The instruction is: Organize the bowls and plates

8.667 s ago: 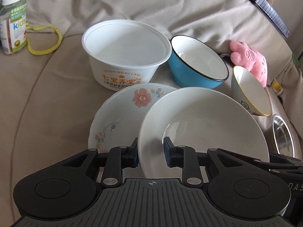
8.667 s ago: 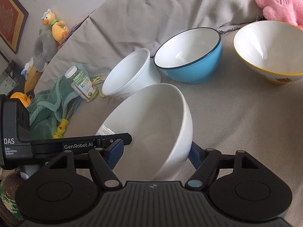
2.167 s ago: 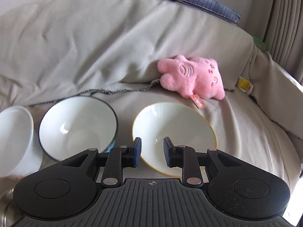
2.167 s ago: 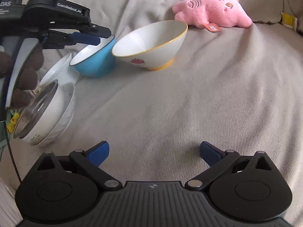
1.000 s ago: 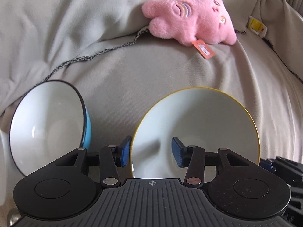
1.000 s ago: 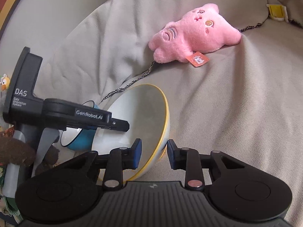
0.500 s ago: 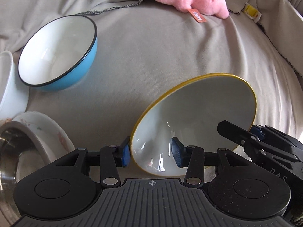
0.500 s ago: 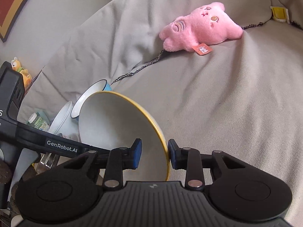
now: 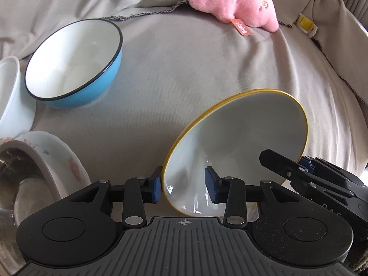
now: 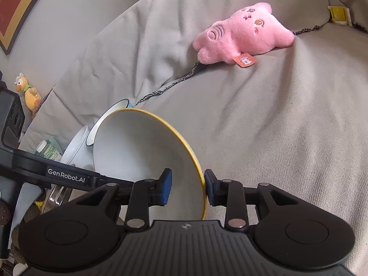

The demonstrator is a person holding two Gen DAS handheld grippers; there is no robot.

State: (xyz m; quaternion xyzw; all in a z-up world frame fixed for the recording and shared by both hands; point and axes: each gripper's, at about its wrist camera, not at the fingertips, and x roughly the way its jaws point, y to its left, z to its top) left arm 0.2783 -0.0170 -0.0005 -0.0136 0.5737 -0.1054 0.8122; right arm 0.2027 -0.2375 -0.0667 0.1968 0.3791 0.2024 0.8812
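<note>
White inside, yellow-rimmed, cone-shaped: the bowl is held tilted above the grey sofa cover. Its rim is clamped by the right hand-held gripper. The left hand-held gripper straddles the opposite rim, jaws closing, inner pad not seen touching. A blue bowl sits well apart.

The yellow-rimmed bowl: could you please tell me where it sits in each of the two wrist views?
Left wrist view: the yellow-rimmed bowl is lower centre-right, tilted, its near rim between the left gripper fingers, which are closing.
Right wrist view: lower centre-left, its rim between the right gripper fingers.
Shared landmark: the pink plush toy, on the cushion beyond the bowl.
</note>
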